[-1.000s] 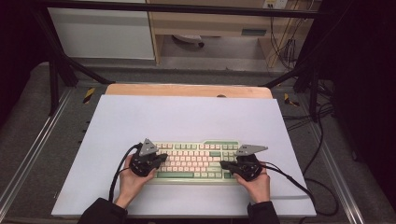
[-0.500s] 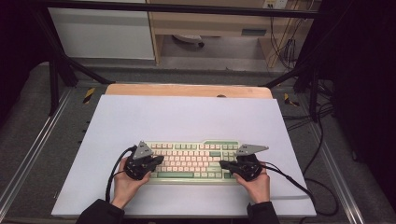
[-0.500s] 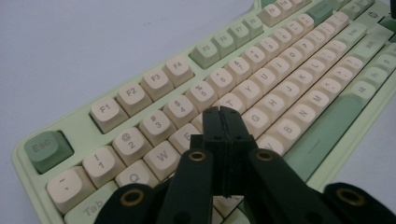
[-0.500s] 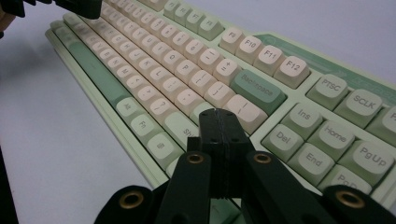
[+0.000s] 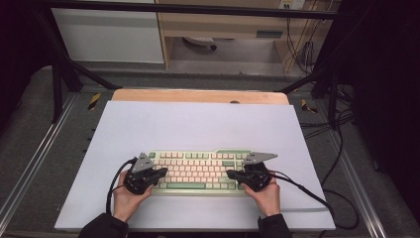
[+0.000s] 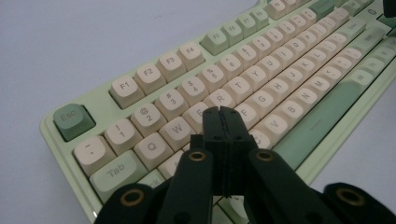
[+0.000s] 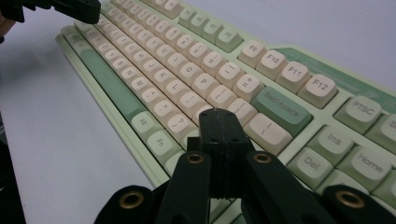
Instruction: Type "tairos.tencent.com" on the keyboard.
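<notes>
A pale green keyboard (image 5: 198,163) with cream keys lies near the front of the white mat. My left gripper (image 5: 164,172) rests over its left end, jaws shut with nothing between them. In the left gripper view its tip (image 6: 222,110) hovers just above the letter keys near W and E of the keyboard (image 6: 261,60). My right gripper (image 5: 229,174) is at the right part of the main key block, also shut and empty. Its tip (image 7: 219,112) sits below the Backspace key of the keyboard (image 7: 187,60). The left gripper (image 7: 79,9) shows far off there.
The white mat (image 5: 198,124) covers a wooden table (image 5: 198,95) with open space behind the keyboard. A black cable (image 5: 307,191) trails right from the right gripper. Metal rails (image 5: 29,168) flank the table, and loose wires (image 5: 302,49) hang at the back right.
My left gripper has slid a little to the left along the keyboard. The right gripper has stayed in place. Both stay shut.
</notes>
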`<action>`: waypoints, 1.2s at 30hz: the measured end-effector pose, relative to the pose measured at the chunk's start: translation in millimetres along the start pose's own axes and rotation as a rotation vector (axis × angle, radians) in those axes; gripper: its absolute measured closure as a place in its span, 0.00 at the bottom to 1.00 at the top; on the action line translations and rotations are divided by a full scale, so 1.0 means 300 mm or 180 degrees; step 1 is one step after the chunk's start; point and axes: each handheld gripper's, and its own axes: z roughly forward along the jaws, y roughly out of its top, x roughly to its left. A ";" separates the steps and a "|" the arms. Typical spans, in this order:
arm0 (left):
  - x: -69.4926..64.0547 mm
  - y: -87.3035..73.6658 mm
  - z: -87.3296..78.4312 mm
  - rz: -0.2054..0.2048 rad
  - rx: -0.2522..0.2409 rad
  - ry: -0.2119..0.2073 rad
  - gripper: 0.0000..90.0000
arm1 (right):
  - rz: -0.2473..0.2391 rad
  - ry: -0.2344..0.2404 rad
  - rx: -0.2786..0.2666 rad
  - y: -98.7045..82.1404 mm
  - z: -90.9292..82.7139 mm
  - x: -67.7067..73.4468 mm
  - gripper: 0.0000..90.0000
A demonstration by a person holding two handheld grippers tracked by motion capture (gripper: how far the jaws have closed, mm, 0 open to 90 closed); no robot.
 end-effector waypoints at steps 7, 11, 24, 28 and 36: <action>0.013 -0.019 -0.020 -0.0021 -0.0001 0.0016 1.00 | -0.0042 0.0045 0.0019 0.027 0.039 0.027 1.00; 0.020 -0.028 -0.030 -0.0023 -0.0003 0.0023 1.00 | -0.0050 0.0064 0.0015 0.043 0.057 0.039 1.00; 0.037 -0.051 -0.050 -0.0054 -0.0011 0.0040 1.00 | -0.0014 0.0064 -0.0037 0.083 0.123 0.062 1.00; 0.037 -0.051 -0.050 -0.0056 -0.0014 0.0036 1.00 | 0.0000 0.0057 -0.0005 0.091 0.146 0.064 1.00; 0.041 -0.052 -0.052 -0.0067 -0.0027 0.0030 1.00 | 0.0022 0.0063 0.0003 0.110 0.192 0.065 1.00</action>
